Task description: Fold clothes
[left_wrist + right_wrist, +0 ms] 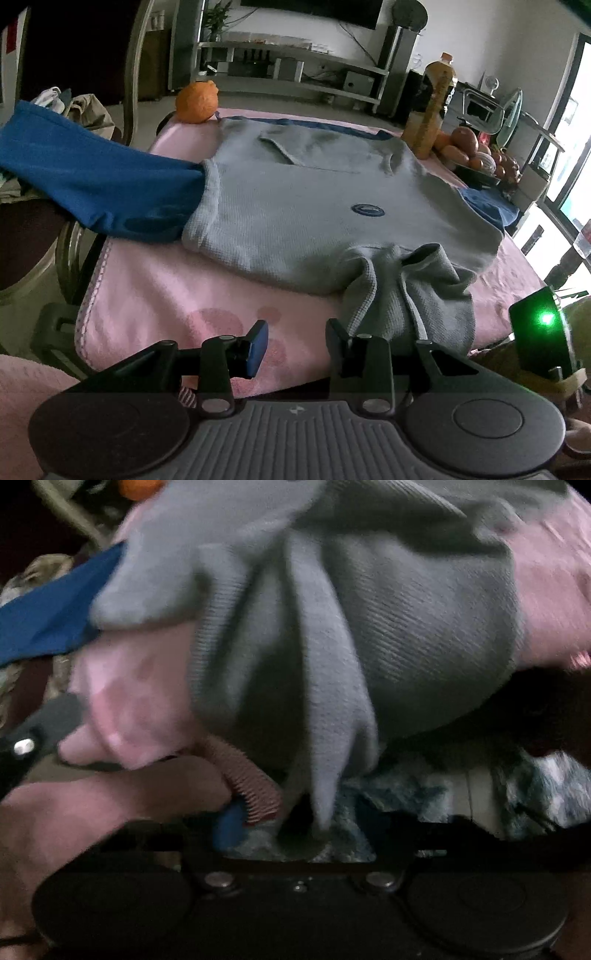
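A grey sweater (314,206) with blue sleeves lies flat on the pink-covered table (155,295). Its left blue sleeve (92,177) stretches off the table's left side. A bunched grey fold (413,295) of the hem hangs over the near edge. My left gripper (297,343) is open just in front of that edge, left of the fold, holding nothing. The right wrist view is blurred. There the same grey fold (325,709) hangs down between the fingers of my right gripper (306,830), which stand apart; only its blue left pad (229,827) shows clearly.
An orange (195,101) sits at the table's far left corner. A tall bottle (432,110) and a tray of fruit (476,155) stand at the far right. A chair (40,236) with piled clothes is on the left. A black unit with a green light (539,332) is at the near right.
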### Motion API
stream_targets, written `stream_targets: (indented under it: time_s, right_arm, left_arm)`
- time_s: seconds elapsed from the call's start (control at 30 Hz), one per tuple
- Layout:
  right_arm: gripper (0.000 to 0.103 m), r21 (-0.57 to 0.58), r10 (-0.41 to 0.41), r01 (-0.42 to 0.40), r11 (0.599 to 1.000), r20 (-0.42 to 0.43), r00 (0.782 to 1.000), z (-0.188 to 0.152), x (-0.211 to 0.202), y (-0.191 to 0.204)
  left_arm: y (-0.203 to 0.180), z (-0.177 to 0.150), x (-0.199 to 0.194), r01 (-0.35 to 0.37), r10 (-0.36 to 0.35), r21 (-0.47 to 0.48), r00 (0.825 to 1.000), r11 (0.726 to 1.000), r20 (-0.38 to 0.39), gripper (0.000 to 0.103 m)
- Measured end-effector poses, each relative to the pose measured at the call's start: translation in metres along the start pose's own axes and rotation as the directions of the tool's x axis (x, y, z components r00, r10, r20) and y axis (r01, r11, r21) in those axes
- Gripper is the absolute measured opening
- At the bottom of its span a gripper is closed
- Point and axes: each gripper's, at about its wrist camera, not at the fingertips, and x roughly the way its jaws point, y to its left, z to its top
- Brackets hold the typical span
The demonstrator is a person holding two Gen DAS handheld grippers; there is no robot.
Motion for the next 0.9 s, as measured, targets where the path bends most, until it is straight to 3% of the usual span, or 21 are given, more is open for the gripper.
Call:
stream_targets:
  time_s: [0.03, 0.1, 0.23, 0.3, 0.37, 0.43, 0.53, 0.6, 0.77, 0.9]
  right_arm:
    - [0.023, 0.009, -0.015, 0.015, 1.000, 0.000, 1.000, -0.001, 0.002, -0.001]
    - [0.010, -0.020, -0.024, 0.023, 1.000, -0.008, 1.000, -0.004, 0.001, -0.002]
    - [0.009, -0.147, 0.030, -0.032, 0.989, -0.017, 0.999, -0.011, -0.025, 0.002]
    - [0.009, -0.147, 0.123, -0.126, 0.981, -0.029, 0.992, -0.008, -0.048, -0.001]
    - [0.009, -0.130, 0.258, -0.258, 0.957, -0.019, 0.966, -0.004, -0.079, -0.008]
    - [0.009, -0.112, 0.389, -0.384, 0.916, 0.021, 0.921, 0.001, -0.112, -0.015]
    - [0.009, -0.095, 0.520, -0.512, 0.854, 0.137, 0.843, 0.015, -0.162, -0.029]
    - [0.009, -0.098, 0.559, -0.551, 0.829, 0.205, 0.803, 0.025, -0.186, -0.036]
    - [0.010, -0.120, 0.561, -0.554, 0.824, 0.312, 0.767, 0.053, -0.216, -0.046]
    - [0.010, -0.093, 0.580, -0.586, 0.805, 0.333, 0.744, 0.078, -0.210, -0.043]
  left_arm:
    - [0.000, 0.000, 0.000, 0.000, 0.000, 0.000, 1.000, 1.000, 0.000, 0.036]
    - [0.000, 0.000, 0.000, 0.001, -0.001, -0.001, 1.000, 1.000, 0.001, 0.036]
    - [0.001, 0.001, -0.002, -0.002, 0.002, -0.017, 1.000, 1.000, 0.011, 0.036]
    - [0.006, 0.003, -0.003, -0.009, 0.010, -0.049, 1.000, 0.999, 0.021, 0.036]
    - [0.014, 0.006, -0.006, -0.022, 0.026, -0.100, 0.999, 0.995, 0.043, 0.036]
    - [0.026, 0.010, -0.010, -0.025, 0.036, -0.164, 0.997, 0.986, 0.065, 0.036]
    - [0.040, 0.014, -0.010, -0.010, 0.027, -0.254, 0.998, 0.967, 0.065, 0.036]
    - [0.044, 0.016, -0.007, -0.002, 0.017, -0.286, 0.999, 0.958, 0.050, 0.035]
    - [0.030, 0.018, 0.002, 0.007, -0.003, -0.220, 1.000, 0.975, 0.020, 0.035]
    - [0.013, 0.021, 0.011, 0.081, -0.082, -0.139, 0.997, 0.987, 0.001, 0.035]
